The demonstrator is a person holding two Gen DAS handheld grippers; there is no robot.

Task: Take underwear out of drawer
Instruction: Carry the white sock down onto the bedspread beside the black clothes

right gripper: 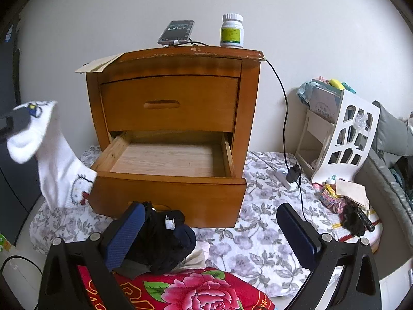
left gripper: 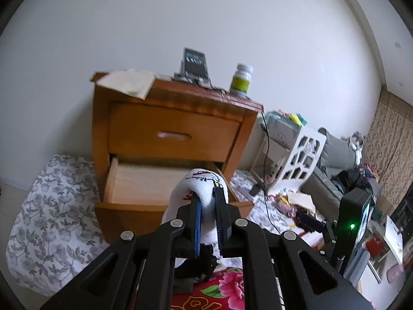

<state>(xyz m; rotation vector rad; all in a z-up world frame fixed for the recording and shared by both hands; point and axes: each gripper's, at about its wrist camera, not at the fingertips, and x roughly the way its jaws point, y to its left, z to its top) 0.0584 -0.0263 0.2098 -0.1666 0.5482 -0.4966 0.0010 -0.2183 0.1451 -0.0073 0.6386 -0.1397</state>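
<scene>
My left gripper (left gripper: 206, 196) is shut on a white garment with a cartoon print (left gripper: 204, 180), held up in front of the nightstand's open lower drawer (left gripper: 144, 180). The right wrist view shows that garment (right gripper: 54, 155) hanging from the left gripper (right gripper: 13, 122) at the far left, clear of the drawer. The lower drawer (right gripper: 170, 178) is pulled out and its wooden floor is bare. My right gripper (right gripper: 210, 209) stands open just before the drawer front. A dark garment (right gripper: 160, 242) lies on the bed against its left finger (right gripper: 124, 232), not pinched.
The wooden nightstand (right gripper: 170, 103) carries a phone (right gripper: 176, 32), a pill bottle (right gripper: 231, 31) and a paper sheet. A black cable (right gripper: 285, 118) runs down its right side. A white rack (right gripper: 346, 139) and clutter lie to the right. A red floral blanket (right gripper: 196, 289) lies below.
</scene>
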